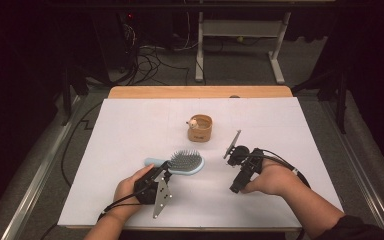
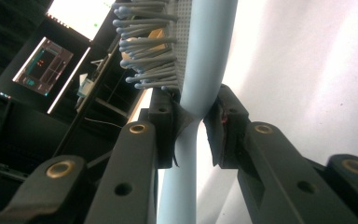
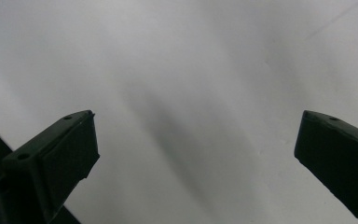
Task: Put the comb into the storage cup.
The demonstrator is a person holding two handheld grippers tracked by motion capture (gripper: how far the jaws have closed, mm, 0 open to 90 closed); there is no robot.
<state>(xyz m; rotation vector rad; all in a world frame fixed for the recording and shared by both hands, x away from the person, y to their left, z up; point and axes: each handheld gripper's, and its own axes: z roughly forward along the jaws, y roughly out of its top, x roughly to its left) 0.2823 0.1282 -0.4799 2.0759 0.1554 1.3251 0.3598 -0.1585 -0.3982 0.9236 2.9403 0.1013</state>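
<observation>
White table (image 1: 130, 200) — light sheet over wooden top, little on it. Hairbrush (image 1: 182, 163) lies near centre, bristles up, handle pointing left. Wooden cup (image 1: 200, 128) stands behind brush, apart from it. Left gripper (image 1: 164, 167) clenched on brush neck (image 2: 196, 107), just below bristles. Right gripper (image 1: 236, 152) hovers to right over bare sheet, jaws spread wide, nothing between. Risk — neck smooth and tapered, pads grip small area; heavy head could swivel or slip out if lifted fast.
</observation>
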